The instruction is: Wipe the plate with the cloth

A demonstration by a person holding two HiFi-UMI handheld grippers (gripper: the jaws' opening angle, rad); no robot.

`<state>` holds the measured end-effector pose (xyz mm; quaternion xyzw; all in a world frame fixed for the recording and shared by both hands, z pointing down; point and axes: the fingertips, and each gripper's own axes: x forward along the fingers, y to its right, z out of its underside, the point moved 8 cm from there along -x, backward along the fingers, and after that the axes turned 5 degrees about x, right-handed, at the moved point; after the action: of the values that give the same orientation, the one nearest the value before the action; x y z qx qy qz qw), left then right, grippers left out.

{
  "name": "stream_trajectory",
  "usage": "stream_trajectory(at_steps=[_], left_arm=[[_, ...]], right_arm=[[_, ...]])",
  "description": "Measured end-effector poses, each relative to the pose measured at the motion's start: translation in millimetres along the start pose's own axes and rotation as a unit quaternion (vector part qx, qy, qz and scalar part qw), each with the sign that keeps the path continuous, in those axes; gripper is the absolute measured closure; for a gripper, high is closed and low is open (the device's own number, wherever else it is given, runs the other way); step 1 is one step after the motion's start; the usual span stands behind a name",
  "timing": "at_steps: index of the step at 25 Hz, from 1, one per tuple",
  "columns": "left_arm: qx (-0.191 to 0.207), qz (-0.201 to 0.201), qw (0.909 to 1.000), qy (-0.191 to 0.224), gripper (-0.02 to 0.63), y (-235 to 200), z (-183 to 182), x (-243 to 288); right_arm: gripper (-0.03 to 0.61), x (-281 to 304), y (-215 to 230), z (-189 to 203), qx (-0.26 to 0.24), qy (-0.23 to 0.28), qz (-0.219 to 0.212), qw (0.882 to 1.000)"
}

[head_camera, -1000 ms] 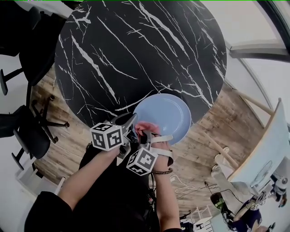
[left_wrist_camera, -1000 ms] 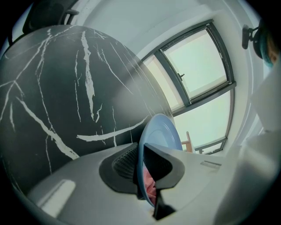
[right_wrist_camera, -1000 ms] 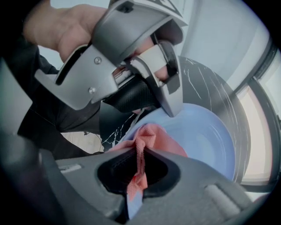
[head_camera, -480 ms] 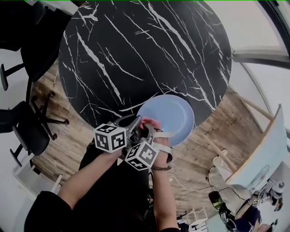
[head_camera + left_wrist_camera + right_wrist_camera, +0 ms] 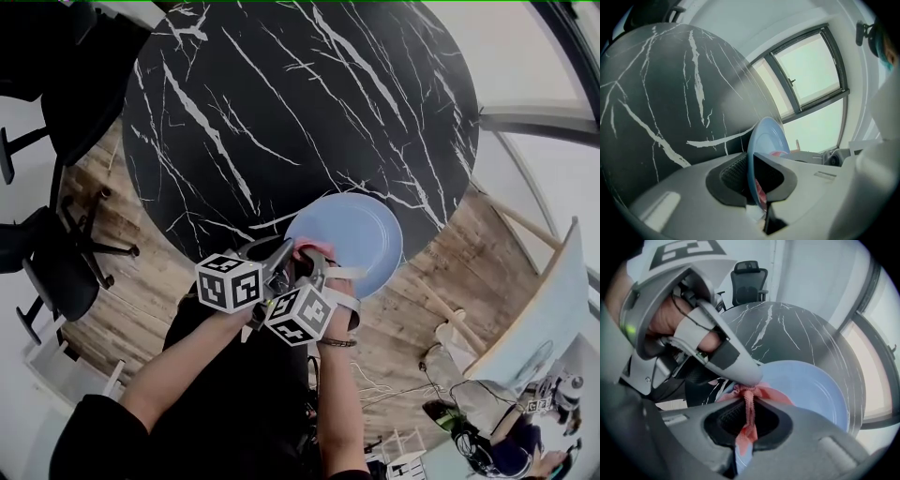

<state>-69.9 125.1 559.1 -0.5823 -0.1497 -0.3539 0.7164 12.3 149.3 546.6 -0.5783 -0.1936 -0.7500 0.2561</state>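
Left gripper is clamped on the near rim of the light blue plate, which stands edge-on between its ribbed pads, one jaw on each face. Right gripper, just beside it on its right, is pinched on a pink cloth. A twisted fold runs up between its jaws, and the bunched end lies on the plate's upper face, against the left gripper's tip. Beyond both grippers the plate lies at the edge of a round black surface with white veins, part of it reaching out over the wooden floor. Black office chairs stand well off to the left gripper's left.
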Motion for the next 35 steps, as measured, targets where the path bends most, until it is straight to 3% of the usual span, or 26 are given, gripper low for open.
stream_trajectory(at_steps=[6,22,35], left_arm=[[-0.014,0.002,0.9999,0.006,0.572,-1.1,2.2,-0.2],[-0.021,-0.01,0.9996,0.017,0.573,0.0,5.8,-2.5],[-0.023,-0.02,0.9992,0.027,0.575,0.2,8.3,-2.1]], right_arm=[[0.561,-1.1,10.0,4.5,0.035,0.009,0.006,0.999],[0.561,-10.4,41.3,36.3,0.12,0.003,0.076,0.99],[0.563,-15.3,58.9,70.8,0.098,-0.072,0.119,0.985]])
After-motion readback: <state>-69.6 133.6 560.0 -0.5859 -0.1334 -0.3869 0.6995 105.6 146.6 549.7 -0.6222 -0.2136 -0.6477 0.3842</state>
